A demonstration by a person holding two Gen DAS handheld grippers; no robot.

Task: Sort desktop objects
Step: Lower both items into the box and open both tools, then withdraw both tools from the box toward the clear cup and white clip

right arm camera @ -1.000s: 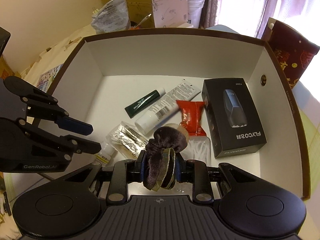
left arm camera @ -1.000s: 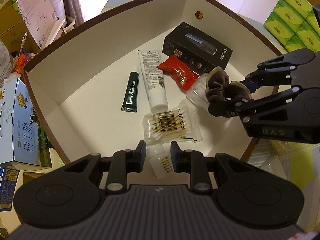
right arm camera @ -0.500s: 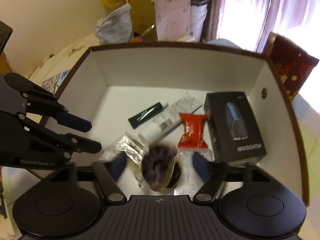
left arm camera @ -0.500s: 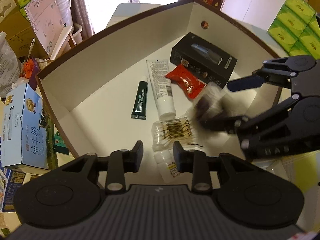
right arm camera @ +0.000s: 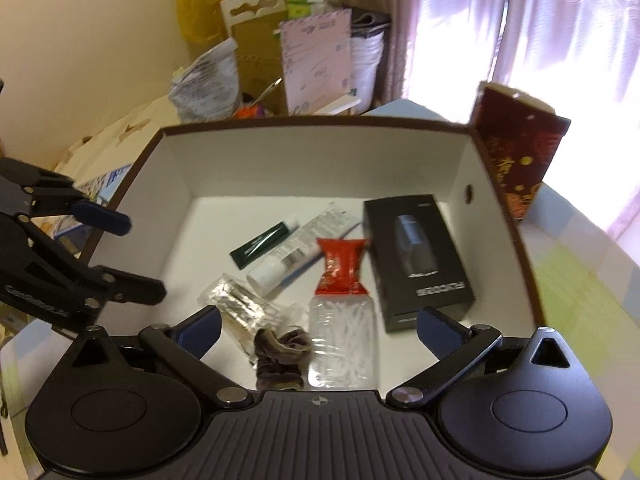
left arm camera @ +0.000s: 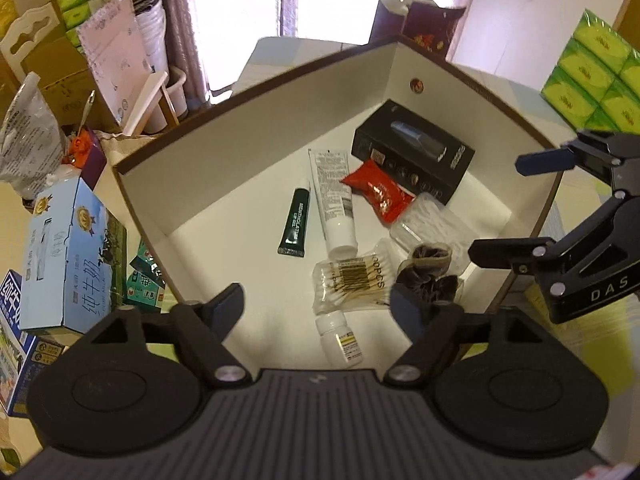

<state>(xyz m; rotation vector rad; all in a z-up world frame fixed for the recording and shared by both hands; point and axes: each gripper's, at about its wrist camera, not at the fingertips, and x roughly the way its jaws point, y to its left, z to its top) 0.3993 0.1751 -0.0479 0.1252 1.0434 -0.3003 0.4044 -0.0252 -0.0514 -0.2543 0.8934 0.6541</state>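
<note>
Down at the six o'clock edge of the box (right arm camera: 320,120) floor, finding the scrunchie (right arm camera: 282,356) lying loose and bunched, showing no clear long axis. Holding the right gripper (right arm camera: 318,330) spread and empty, scrunchie sitting close at its eight o'clock. Keeping the left gripper (left arm camera: 316,302) spread too, scrunchie out at three o'clock. Judging the right nearer.

Box (left arm camera: 256,128) left half bare; items (left arm camera: 352,280) crowd right/front.
</note>
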